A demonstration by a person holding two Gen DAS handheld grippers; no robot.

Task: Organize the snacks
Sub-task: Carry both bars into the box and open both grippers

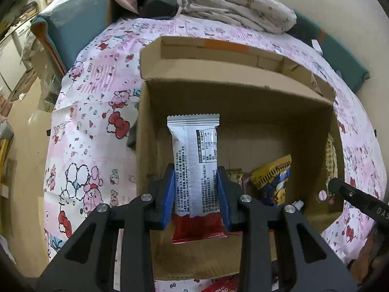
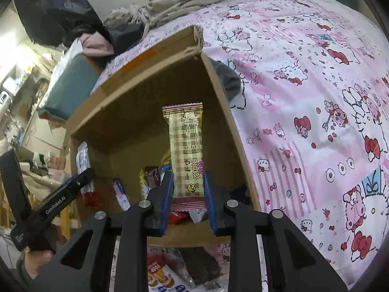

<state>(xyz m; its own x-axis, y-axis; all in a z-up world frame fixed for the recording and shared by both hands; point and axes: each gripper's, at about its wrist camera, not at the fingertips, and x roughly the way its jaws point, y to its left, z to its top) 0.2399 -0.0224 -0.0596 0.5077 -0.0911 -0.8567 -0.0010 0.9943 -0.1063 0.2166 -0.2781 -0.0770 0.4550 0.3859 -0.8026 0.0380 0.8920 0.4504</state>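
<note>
Cardboard box (image 1: 238, 97) floor half-hidden, claw-gripped silver bar (image 1: 194, 160), checked bar (image 2: 186, 146)

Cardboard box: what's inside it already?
Inside the cardboard box lie a few snack packs: a yellow-and-blue packet and smaller wrappers on the bottom. The held white-and-red bar and checkered bar cover the rest.

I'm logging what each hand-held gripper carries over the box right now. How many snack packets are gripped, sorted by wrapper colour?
White-and-red packet, in the left hand-held gripper: 1
Beige checked packet, in the right hand-held gripper: 1
Total gripped: 2
Both are over the open cardboard box; loose packets inside it are not counted.
</note>
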